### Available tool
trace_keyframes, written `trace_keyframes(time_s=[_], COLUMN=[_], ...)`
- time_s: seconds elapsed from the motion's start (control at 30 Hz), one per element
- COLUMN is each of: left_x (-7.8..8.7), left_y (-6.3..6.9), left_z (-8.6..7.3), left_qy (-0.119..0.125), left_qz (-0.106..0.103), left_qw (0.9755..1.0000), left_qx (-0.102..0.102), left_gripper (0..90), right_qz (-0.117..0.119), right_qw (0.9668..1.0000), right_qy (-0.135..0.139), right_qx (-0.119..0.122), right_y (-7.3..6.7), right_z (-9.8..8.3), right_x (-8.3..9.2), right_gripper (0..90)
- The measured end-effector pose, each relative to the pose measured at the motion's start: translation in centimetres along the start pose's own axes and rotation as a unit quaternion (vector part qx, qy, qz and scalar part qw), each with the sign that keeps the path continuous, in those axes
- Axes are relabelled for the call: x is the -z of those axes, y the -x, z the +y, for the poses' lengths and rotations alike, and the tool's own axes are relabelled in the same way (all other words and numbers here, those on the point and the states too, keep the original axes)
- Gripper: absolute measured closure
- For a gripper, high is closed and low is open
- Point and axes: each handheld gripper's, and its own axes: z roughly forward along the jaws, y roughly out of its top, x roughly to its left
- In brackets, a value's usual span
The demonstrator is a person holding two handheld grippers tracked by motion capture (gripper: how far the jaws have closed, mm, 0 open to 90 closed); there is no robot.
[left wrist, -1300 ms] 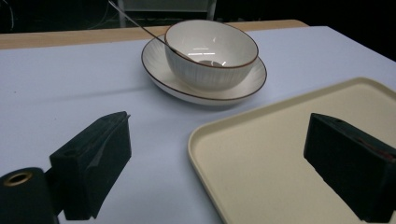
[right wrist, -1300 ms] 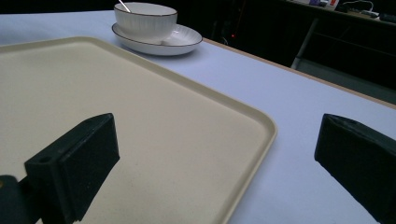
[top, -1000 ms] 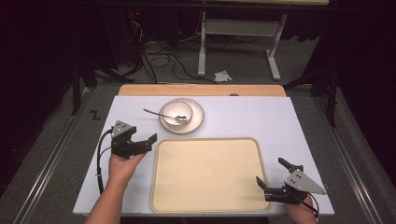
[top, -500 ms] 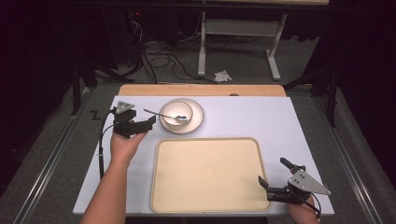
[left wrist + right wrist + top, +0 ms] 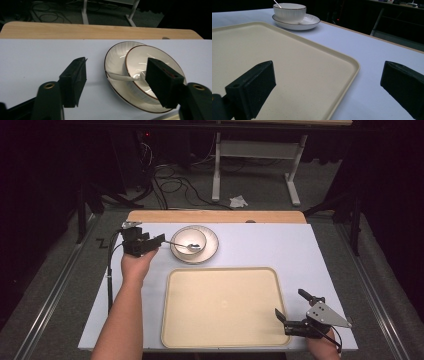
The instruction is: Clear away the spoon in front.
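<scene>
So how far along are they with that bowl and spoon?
Hardly begun. Nothing looks done: the tray is bare, and the bowl sits on its plate with the spoon inside. In hand: the left gripper has reached the spoon handle, its fingers just closing around it but not pressing yet. The right gripper waits open at the tray's corner. Gripping and moving anything remains.

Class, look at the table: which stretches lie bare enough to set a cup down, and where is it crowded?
The tray is bare inside its rim. The table is free between the plate and its right edge. It is crowded at back left, where the left claw nears the spoon in the bowl, and at the tray's near right corner by the right claw.
</scene>
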Motion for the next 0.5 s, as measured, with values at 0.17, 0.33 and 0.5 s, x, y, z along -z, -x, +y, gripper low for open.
trace_keyframes(time_s=[0.17, 0.33, 0.5], left_x=[-0.39, -0.62, -0.44], left_y=[-0.4, -0.36, -0.49], left_z=[-0.12, -0.2, -0.43], left_qy=[-0.015, -0.025, -0.02], left_qz=[-0.014, -0.014, -0.024], left_qw=[0.9997, 0.9993, 0.9993], left_qx=[0.016, 0.024, 0.022], left_gripper=[48.8, 64.6, 81.3], right_qz=[0.0, -0.004, -0.005], right_qw=[1.0, 1.0, 1.0], right_qy=[-0.001, 0.0, 0.001], right_qx=[-0.001, -0.004, -0.003], right_y=[0.02, 0.07, 0.04], right_z=[-0.05, -0.05, 0.01], right_x=[0.05, 0.13, 0.1], right_gripper=[0.4, 0.4, 0.4])
